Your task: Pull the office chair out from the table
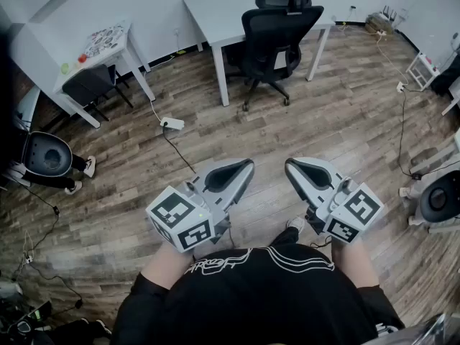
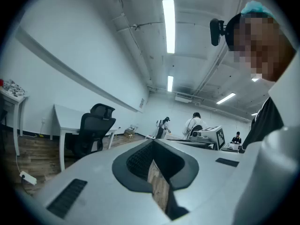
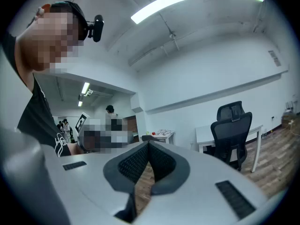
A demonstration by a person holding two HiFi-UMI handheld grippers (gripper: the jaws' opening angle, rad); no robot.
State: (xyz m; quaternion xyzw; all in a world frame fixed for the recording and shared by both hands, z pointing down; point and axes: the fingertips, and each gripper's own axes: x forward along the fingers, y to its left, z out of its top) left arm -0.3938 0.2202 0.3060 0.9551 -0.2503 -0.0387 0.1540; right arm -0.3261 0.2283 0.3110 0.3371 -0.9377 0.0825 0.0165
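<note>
A black office chair [image 1: 277, 33] with a headrest stands pushed under a white table [image 1: 224, 4] against the far wall. It also shows as the chair [image 2: 93, 131] in the left gripper view and the chair [image 3: 234, 134] in the right gripper view. My left gripper [image 1: 246, 165] and right gripper [image 1: 290, 165] are held level in front of my body, well short of the chair. Both are shut with nothing between the jaws.
A second white table [image 1: 100, 46] with a dark chair under it stands at the far left. A power strip [image 1: 172, 123] and cables lie on the wood floor. Round black devices [image 1: 46, 155] sit at the left and right edges. People stand in the distance.
</note>
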